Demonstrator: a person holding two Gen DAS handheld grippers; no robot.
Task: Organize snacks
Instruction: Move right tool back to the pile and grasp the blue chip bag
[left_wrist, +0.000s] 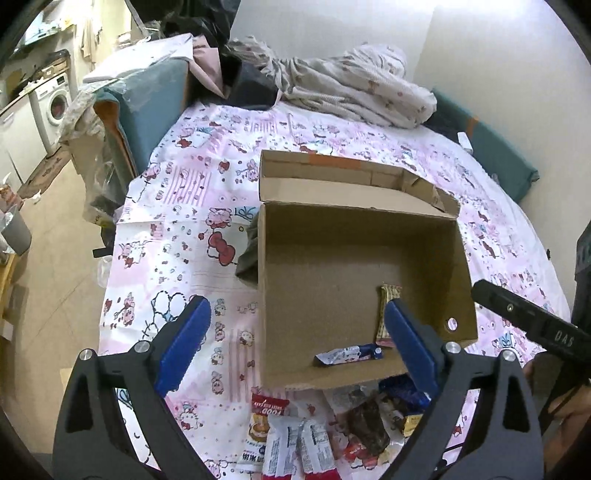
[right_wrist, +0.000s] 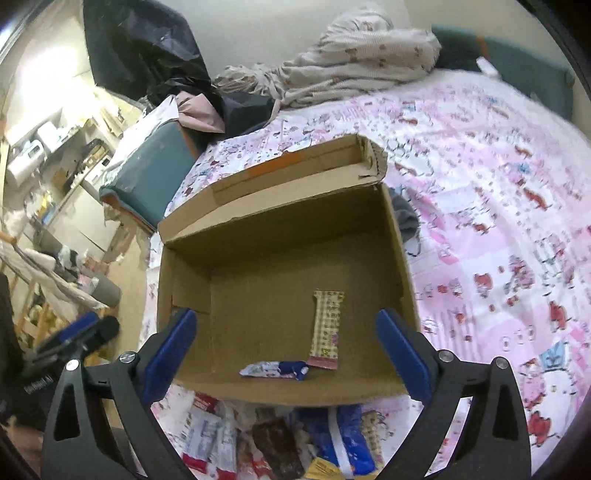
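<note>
Snacks: two are seen inside the open cardboard box (right_wrist: 280, 258), which sits on a pink patterned sheet (right_wrist: 498, 221). A beige checked bar (right_wrist: 327, 328) lies lengthwise on the box floor; a blue-and-white wrapper (right_wrist: 275, 369) lies at its 7 o'clock, against the near wall, the two touching or nearly so. A loose snack pile (left_wrist: 332, 435) is seen on the sheet at 6 o'clock of the box, just outside the near wall. Left gripper (left_wrist: 295, 325) is held wide open, nothing between the pads, above the box's near-left corner. Right gripper (right_wrist: 286, 332) is likewise spread wide and empty, over the box's near edge. Rumpled bedding (left_wrist: 354, 85) is heaped at 12 o'clock, well apart.
</note>
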